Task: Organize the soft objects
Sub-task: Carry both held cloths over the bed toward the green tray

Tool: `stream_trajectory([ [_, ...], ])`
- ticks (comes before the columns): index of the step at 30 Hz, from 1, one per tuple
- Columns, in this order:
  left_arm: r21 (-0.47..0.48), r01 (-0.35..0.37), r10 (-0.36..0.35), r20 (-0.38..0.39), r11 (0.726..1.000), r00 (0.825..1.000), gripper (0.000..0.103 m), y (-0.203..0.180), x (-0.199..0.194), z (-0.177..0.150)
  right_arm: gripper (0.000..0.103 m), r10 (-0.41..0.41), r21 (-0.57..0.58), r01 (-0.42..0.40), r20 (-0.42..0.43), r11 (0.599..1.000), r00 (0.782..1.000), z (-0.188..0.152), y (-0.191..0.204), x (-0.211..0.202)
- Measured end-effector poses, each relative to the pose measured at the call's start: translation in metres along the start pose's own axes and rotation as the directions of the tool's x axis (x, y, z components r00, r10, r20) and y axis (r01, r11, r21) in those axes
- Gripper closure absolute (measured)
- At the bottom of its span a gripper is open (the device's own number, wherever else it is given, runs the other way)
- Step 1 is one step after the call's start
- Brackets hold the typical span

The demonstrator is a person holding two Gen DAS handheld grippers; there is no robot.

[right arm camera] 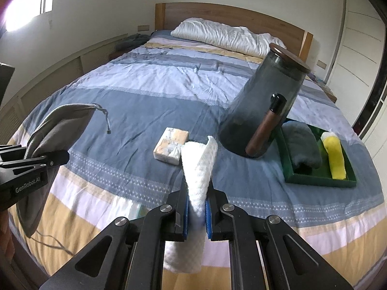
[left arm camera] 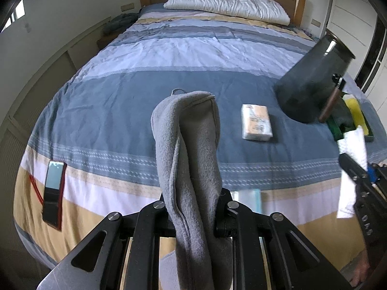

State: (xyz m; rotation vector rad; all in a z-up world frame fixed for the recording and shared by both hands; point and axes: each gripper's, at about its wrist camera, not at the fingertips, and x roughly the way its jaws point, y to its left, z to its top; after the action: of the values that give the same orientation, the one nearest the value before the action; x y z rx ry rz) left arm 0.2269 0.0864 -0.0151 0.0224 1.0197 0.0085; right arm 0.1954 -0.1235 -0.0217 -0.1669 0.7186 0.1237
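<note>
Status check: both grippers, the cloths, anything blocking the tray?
Left gripper shut on grey pouch. Right gripper shut on white towel. Dark jar crowds green tray.

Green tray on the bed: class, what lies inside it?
A folded grey cloth and a rolled yellow cloth lie inside the green tray; its far corner hides behind the dark jar.

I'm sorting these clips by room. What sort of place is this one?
A bedroom, almost certainly: a made bed with a striped bedspread, a white pillow against a wooden headboard, and closet-like doors at the side.
</note>
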Motion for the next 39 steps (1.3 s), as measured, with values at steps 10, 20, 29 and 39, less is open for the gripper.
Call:
stream_trajectory([
  [10,0.012,0.055,-0.055,-0.022,0.998,0.998,0.089,-0.058,-0.013,-0.006,0.094,-0.006,0.024,0.007,-0.036,1.0,0.999,-0.021,-0.039,-0.002],
  [20,0.11,0.145,-0.137,-0.073,0.983,0.988,0.088,-0.14,-0.009,-0.013,0.094,-0.068,0.092,0.075,-0.075,0.993,0.995,-0.046,-0.102,-0.009],
  [29,0.199,0.215,-0.199,-0.097,0.956,0.975,0.088,-0.218,-0.007,-0.013,0.094,-0.145,0.165,0.161,-0.105,0.973,0.984,-0.065,-0.159,-0.017],
  [39,0.258,0.225,-0.202,-0.11,0.94,0.973,0.088,-0.27,-0.003,-0.01,0.094,-0.184,0.228,0.202,-0.099,0.952,0.978,-0.068,-0.21,-0.016],
])
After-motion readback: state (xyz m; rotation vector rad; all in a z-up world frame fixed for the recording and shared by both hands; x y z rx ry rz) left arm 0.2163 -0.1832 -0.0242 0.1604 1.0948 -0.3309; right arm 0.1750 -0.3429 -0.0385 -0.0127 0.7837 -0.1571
